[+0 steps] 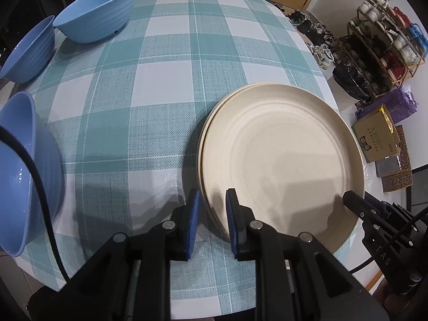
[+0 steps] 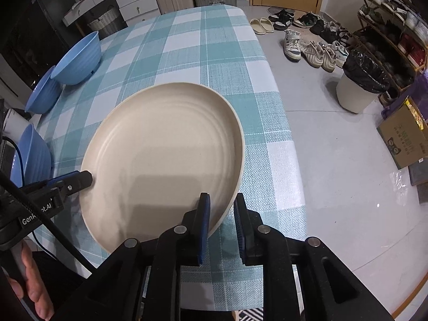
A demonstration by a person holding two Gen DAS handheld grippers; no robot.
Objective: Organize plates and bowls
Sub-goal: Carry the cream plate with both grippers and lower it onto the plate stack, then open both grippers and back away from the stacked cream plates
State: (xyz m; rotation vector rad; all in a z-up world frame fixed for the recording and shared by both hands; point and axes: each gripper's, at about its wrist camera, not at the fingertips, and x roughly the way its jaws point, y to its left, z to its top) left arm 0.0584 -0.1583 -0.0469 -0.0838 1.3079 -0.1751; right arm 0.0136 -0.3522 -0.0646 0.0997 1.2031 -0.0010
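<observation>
My left gripper [image 1: 212,208] and right gripper [image 2: 222,211] stand half open, each straddling opposite near rims of the cream plates [image 1: 283,157], gripping nothing.

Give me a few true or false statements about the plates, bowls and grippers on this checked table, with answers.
1. Three blue bowls sit on the table. True.
2. The cream plates form a stack. True: a second rim shows under the top plate.
3. The left gripper is nowhere near the plates. False: its fingers straddle the stack's rim.
4. The right gripper holds a bowl. False: its open fingers straddle the plate rim.
5. The tablecloth is red. False: teal and white checks.
</observation>
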